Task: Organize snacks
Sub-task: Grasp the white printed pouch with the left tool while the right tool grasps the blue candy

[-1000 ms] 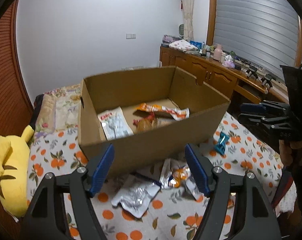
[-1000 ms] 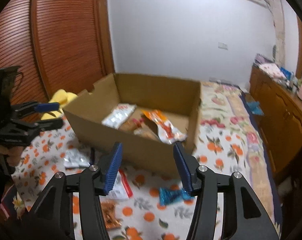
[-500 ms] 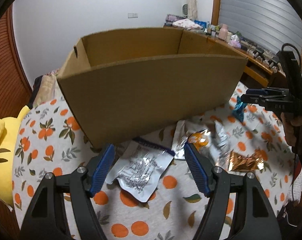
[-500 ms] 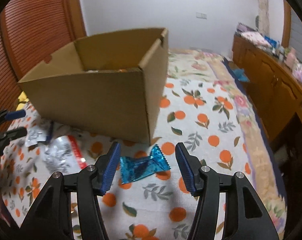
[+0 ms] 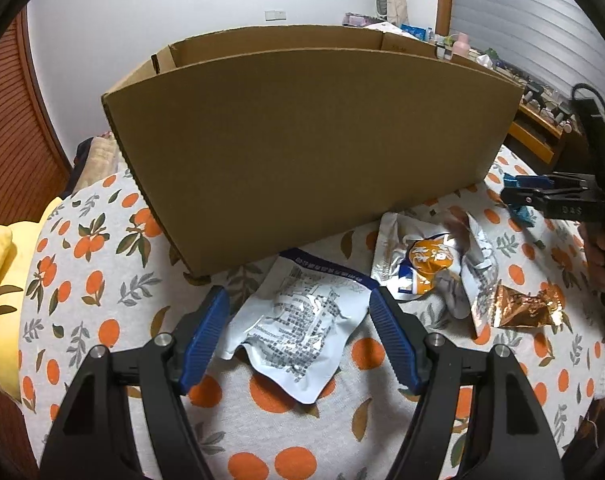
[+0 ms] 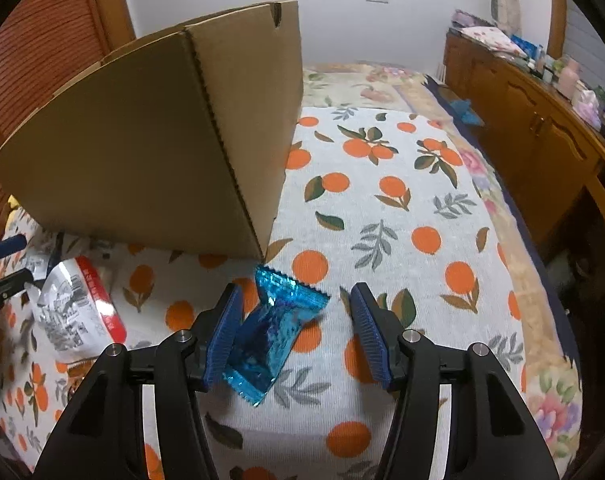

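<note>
A big cardboard box (image 5: 302,140) stands on the orange-print bedspread (image 5: 102,280); its inside is hidden. My left gripper (image 5: 298,336) is open, low over a white and blue snack pouch (image 5: 294,320) lying in front of the box. Beside the pouch lie a silver pouch with an orange label (image 5: 426,260) and a copper foil wrapper (image 5: 522,308). My right gripper (image 6: 296,332) is open around a blue foil snack pack (image 6: 270,332) lying by the box corner (image 6: 258,248). The pack lies against the left finger, apart from the right one. The right gripper also shows in the left wrist view (image 5: 550,196).
A white and red pouch (image 6: 78,316) lies left of the blue pack. A yellow plush toy (image 5: 2,292) sits at the bed's left edge. A wooden cabinet (image 6: 542,132) with clutter runs along the right. A red-brown slatted wardrobe (image 6: 42,48) stands behind the box.
Both grippers have dropped low toward the bedspread and moved forward. The left now straddles the white pouch. The right now straddles the blue pack.
</note>
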`<state>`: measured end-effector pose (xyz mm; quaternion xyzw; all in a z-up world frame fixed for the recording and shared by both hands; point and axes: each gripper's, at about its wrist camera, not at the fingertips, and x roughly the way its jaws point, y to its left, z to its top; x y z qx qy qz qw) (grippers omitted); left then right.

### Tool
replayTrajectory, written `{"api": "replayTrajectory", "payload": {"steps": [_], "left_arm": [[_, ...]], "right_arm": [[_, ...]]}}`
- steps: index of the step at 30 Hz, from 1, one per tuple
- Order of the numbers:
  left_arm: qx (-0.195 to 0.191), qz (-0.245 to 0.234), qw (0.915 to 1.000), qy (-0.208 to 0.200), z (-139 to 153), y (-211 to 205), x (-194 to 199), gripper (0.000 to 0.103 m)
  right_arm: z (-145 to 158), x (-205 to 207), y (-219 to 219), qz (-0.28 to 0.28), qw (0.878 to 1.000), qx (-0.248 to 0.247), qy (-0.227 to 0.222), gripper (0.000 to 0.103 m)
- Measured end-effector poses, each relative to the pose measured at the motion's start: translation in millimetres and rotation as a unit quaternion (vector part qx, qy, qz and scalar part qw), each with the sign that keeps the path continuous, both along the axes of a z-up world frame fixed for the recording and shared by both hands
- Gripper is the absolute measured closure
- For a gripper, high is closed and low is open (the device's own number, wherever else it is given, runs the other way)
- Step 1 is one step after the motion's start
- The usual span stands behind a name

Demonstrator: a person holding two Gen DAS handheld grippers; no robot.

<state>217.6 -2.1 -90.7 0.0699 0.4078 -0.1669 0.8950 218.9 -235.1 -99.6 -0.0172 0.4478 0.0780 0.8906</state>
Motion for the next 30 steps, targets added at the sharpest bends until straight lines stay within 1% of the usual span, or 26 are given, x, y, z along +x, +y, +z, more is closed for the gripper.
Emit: {"api": "replayTrajectory", "payload": {"steps": [3,6,11,14,17,27,29,30], "left_arm": [[-0.001,0.001,1.0000,0.002,-4,0,1,0.029],[0.007,0.000,1.0000,-0.005,-5,-2,0,0.029],[0.011,-0.003,0.9999,0.002,-9,-5,3,0.023],[0.018,0.001,0.9997,0.017,-15,-7,7,0.021],[0.007,0.005,0.9996,0.027,-15,-2,9,0.020],[0.004,0.005,0.9994,0.033,-15,-2,11,0.019],[-0.005,0.003,0.9993,0.036,-12,2,9,0.019],[-0.009,-0.006,0.9992,0.039,-10,2,7,0.019]], "right_arm": [[-2,-7,3,0.003,1.000,-0.016,-0.006,0.046],[-3,-10,5,0.006,0.999,-0.029,-0.017,0.045],[-4,-10,5,0.007,1.000,-0.019,-0.020,0.041],[-5,-10,9,0.012,0.999,-0.025,-0.020,0.038],[-5,-10,9,0.013,0.999,-0.024,-0.020,0.037],[-5,-10,9,0.013,0.999,-0.025,-0.020,0.036],[-5,-10,9,0.013,0.999,-0.025,-0.020,0.036],[-5,-10,9,0.013,0.999,-0.025,-0.020,0.036]]}}
